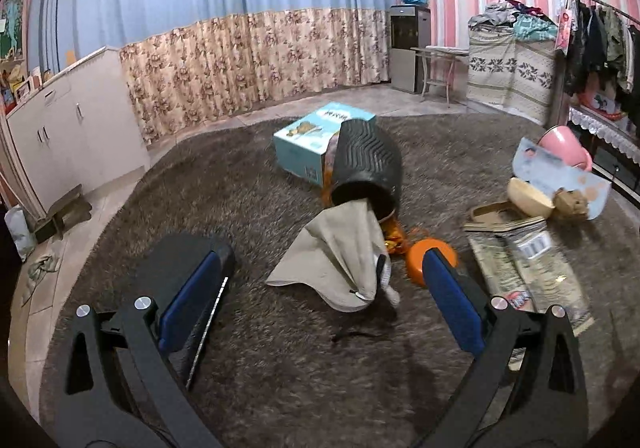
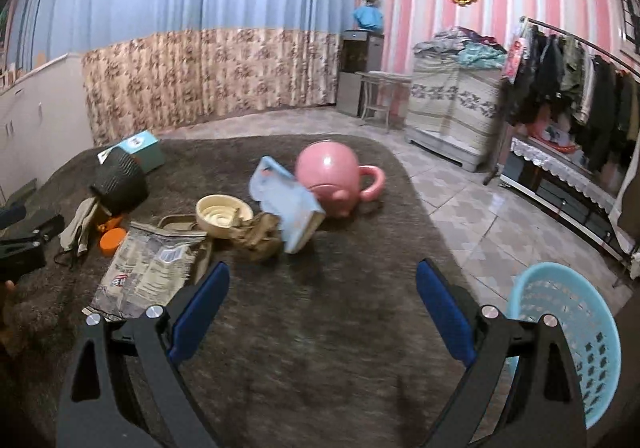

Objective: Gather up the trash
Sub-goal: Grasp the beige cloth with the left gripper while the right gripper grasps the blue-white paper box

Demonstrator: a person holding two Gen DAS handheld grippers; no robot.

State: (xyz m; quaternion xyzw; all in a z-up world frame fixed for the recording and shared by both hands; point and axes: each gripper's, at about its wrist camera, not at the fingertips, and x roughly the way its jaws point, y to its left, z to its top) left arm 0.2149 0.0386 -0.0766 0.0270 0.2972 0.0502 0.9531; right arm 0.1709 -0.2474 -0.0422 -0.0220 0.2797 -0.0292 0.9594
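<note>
A shaggy brown carpet (image 2: 304, 328) is strewn with litter: a toppled black ribbed bin (image 1: 366, 164) spilling a beige cloth (image 1: 340, 256), an orange round lid (image 1: 418, 260), crinkled printed plastic bags (image 2: 148, 268), a cream bowl (image 2: 222, 214). The perforated light-blue plastic basket (image 2: 576, 332) appears empty. The left gripper (image 1: 324, 300) and right gripper (image 2: 320, 312) are both spread wide, nothing held. Collection judged barely begun; everything is left.

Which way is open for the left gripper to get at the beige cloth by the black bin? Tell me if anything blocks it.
Probably yes, straight ahead. The left gripper is open, and the beige cloth lies on the rug just beyond its fingertips with nothing between. The cloth's far end is tucked into the tipped black bin.
</note>
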